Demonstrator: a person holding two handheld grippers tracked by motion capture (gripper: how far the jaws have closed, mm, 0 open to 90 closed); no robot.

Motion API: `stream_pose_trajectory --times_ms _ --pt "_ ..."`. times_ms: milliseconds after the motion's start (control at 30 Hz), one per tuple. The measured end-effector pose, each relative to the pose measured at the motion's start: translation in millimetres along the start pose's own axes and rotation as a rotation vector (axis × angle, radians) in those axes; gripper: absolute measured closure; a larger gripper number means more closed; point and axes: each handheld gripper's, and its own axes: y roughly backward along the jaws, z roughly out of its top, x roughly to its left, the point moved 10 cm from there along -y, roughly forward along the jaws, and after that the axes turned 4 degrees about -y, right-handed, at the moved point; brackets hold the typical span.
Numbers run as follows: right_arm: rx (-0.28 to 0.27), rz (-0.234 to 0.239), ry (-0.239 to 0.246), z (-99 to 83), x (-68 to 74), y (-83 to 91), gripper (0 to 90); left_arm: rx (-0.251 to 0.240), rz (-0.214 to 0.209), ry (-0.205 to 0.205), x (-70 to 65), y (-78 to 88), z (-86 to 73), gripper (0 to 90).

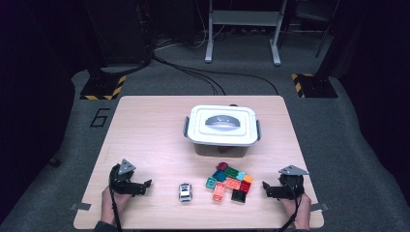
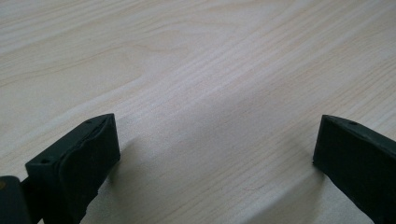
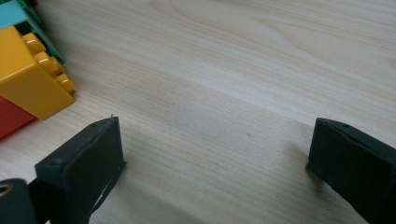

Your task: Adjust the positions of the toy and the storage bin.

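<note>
My left gripper (image 1: 147, 184) rests on the wooden table (image 1: 145, 130) near the front left, held by a hand, its jaws wide apart over bare wood (image 2: 215, 140). At the front right my right gripper (image 1: 265, 186) also stands open with nothing between its jaws (image 3: 215, 144). A cluster of coloured toy bricks (image 1: 229, 181) lies just left of the right gripper. In the right gripper view a yellow brick (image 3: 32, 77) and a red one (image 3: 11, 116) sit at the left edge. A small white toy car (image 1: 185, 192) stands between the two grippers.
A white lidded box (image 1: 222, 128) with a grey handle sits at the middle back of the table. Beyond the table are a grey floor, cables and stand feet with yellow-black tape (image 1: 102, 88).
</note>
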Motion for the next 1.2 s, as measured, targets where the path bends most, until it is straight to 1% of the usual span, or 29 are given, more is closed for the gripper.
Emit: stream_pose_trajectory --times_ms 67,100,133,167,300,333,500,567,600,667,700,733,833,867,900,1000,1033,1133,1200 --pt "-0.002 -0.002 -0.003 0.2 -0.1 0.3 3.0 0.013 -0.007 -0.003 -0.3 1.0 -0.8 0.3" --pt "-0.002 0.006 -0.001 0.3 0.7 0.5 3.4 0.001 -0.001 0.0 -0.2 0.0 0.0 0.3" --pt "-0.003 0.006 -0.007 0.4 0.5 0.9 3.3 0.0 -0.001 -0.002 0.0 0.0 0.0 0.3" --pt "-0.003 0.009 -0.016 0.6 0.6 1.0 3.0 0.008 -0.004 -0.004 -0.2 0.6 -0.5 0.3" --pt "0.0 0.029 -0.016 1.3 0.0 1.0 2.3 0.011 -0.007 -0.005 -0.3 0.8 -0.8 0.3" --pt "0.005 0.021 -0.023 1.3 -0.3 1.2 2.3 0.014 -0.009 -0.006 -0.4 1.1 -1.0 0.3" --pt "0.008 0.024 -0.022 7.9 -0.7 6.7 2.7 0.014 -0.008 -0.005 -0.5 1.2 -0.9 0.3" --pt "-0.002 0.02 -0.02 14.1 -1.1 9.6 2.8 0.014 -0.009 -0.006 -0.6 1.1 -0.9 0.3" --pt "-0.005 0.022 -0.007 17.1 -1.8 11.6 2.8 0.013 -0.009 -0.005 -0.7 1.1 -0.9 0.3" --pt "-0.013 0.026 -0.017 23.6 -1.2 15.3 3.1 0.014 -0.011 -0.007 -0.7 1.1 -0.9 0.4" --pt "-0.015 0.026 -0.01 26.6 -1.9 16.8 3.1 0.014 -0.011 -0.007 -0.7 1.1 -0.9 0.3" --pt "-0.013 0.026 -0.014 29.3 -2.1 18.0 3.1 0.014 -0.01 -0.007 -0.7 1.1 -1.0 0.3" --pt "-0.02 0.03 -0.007 38.5 -3.3 22.1 3.2 0.014 -0.011 -0.007 -0.7 1.1 -1.0 0.3" --pt "-0.024 0.04 -0.009 42.5 -2.4 24.2 3.4 0.013 -0.011 -0.007 -0.7 1.1 -0.9 0.3" --pt "-0.023 0.035 -0.004 44.9 -3.5 25.5 3.4 0.013 -0.011 -0.006 -0.8 1.1 -0.9 0.3" --pt "-0.038 0.039 0.0 58.1 -4.0 31.9 3.6 0.014 -0.011 -0.007 -0.8 1.1 -0.9 0.3" --pt "-0.041 0.04 0.008 61.5 -4.7 33.4 3.5 0.012 -0.011 -0.007 -0.9 1.0 -0.8 0.3" --pt "-0.054 0.052 0.002 76.5 -4.8 39.6 3.5 0.012 -0.011 -0.008 -0.9 1.0 -0.8 0.3" --pt "-0.063 0.043 0.02 87.1 -6.2 42.4 3.4 0.012 -0.011 -0.008 -0.9 1.1 -0.8 0.3"
